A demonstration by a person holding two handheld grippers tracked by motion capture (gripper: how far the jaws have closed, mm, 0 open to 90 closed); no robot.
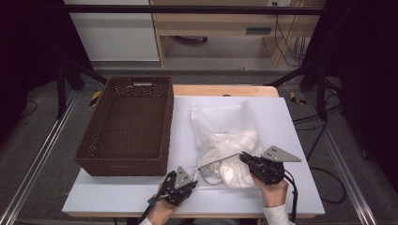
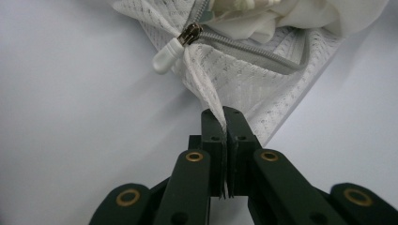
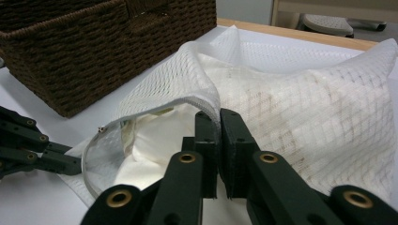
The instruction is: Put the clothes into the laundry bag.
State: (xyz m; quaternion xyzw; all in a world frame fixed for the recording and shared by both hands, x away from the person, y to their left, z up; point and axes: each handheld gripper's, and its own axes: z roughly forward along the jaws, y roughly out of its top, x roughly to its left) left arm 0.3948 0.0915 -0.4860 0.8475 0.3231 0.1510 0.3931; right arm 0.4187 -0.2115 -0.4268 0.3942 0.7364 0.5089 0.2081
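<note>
High view shows us the mesh bag (image 1: 225,140) at our twelve o'clock; our left gripper (image 1: 190,180) pinches its corner, our right gripper (image 1: 244,158) clamps its rim.

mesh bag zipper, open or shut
Open: the mesh bag mouth gapes, white cloth showing inside, zipper teeth parted beside the pull.

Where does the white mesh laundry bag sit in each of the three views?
High view: mesh bag right of centre, beside the brown basket.
Left gripper view: bag at top, its corner pinched in the jaws.
Right gripper view: bag centre-right, rim clamped.
Shared landmark: the grey zipper.
</note>
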